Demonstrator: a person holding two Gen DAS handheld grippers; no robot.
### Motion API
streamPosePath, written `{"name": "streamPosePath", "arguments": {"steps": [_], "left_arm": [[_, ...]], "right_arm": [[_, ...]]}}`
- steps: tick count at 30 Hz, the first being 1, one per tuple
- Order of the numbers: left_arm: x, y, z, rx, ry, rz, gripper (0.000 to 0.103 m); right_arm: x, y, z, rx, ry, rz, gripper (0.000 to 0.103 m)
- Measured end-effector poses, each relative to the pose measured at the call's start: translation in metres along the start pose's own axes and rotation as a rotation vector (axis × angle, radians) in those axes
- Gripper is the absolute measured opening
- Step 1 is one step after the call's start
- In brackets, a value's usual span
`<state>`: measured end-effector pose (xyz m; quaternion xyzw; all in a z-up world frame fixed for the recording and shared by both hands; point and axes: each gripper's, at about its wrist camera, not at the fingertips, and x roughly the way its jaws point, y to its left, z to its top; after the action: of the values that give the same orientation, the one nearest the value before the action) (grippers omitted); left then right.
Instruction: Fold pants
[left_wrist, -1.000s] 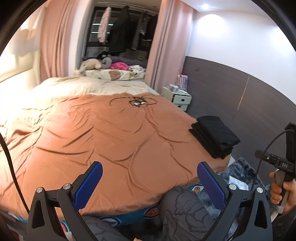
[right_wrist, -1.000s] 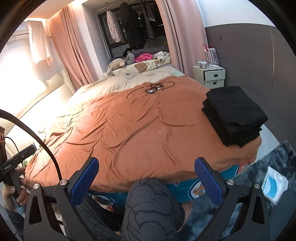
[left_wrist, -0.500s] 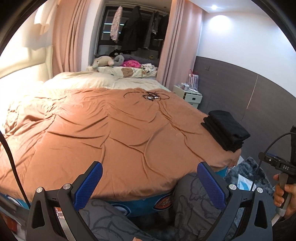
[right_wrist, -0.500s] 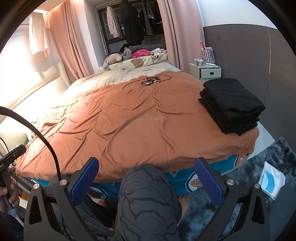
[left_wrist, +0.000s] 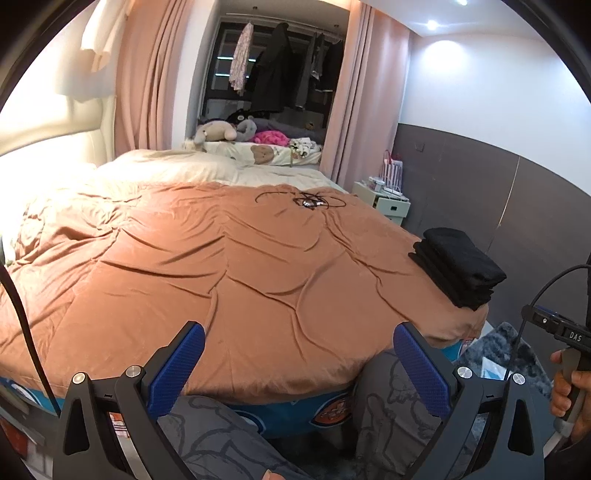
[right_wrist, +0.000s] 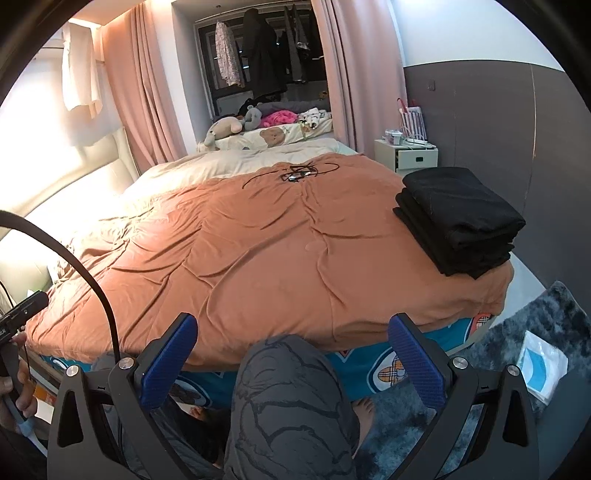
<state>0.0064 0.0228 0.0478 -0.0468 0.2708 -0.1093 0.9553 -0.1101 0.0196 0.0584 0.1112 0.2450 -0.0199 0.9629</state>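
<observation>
A stack of folded black pants lies at the right edge of the bed with the orange-brown cover. It also shows in the right wrist view, on the bed cover. My left gripper is open and empty, held off the near edge of the bed. My right gripper is open and empty, also off the near edge, over the person's grey-trousered knee. The pants are well beyond and to the right of both grippers.
A tangle of black cable lies on the far part of the bed. A white bedside cabinet stands at the far right. A grey rug with a white and blue packet lies on the floor right of the bed.
Both grippers have drawn back and risen a little, so more of the bed shows. Both stay open. The pants stack has not moved.
</observation>
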Motion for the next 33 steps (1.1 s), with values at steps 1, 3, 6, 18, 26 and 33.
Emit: {"name": "streamPosePath", "arguments": {"steps": [1, 3, 6, 18, 26, 33], "left_arm": [[-0.001, 0.0, 0.0, -0.001, -0.001, -0.003, 0.103], [-0.002, -0.001, 0.0, 0.0, -0.004, -0.005, 0.103], [-0.002, -0.003, -0.001, 0.005, -0.004, 0.003, 0.103], [-0.004, -0.01, -0.001, 0.032, -0.008, 0.019, 0.103], [-0.007, -0.011, -0.001, 0.039, -0.018, 0.036, 0.103], [-0.011, -0.011, -0.001, 0.047, -0.029, 0.042, 0.103]], "right_arm": [[0.0, 0.0, 0.0, -0.001, 0.001, 0.001, 0.103], [0.0, 0.0, 0.0, -0.004, -0.001, -0.002, 0.103], [-0.001, -0.001, 0.0, -0.003, -0.004, -0.003, 0.103], [-0.002, -0.005, 0.002, -0.007, -0.003, -0.007, 0.103], [-0.003, -0.005, 0.001, -0.008, -0.005, -0.006, 0.103], [-0.003, -0.009, 0.001, -0.013, -0.002, -0.005, 0.103]]}}
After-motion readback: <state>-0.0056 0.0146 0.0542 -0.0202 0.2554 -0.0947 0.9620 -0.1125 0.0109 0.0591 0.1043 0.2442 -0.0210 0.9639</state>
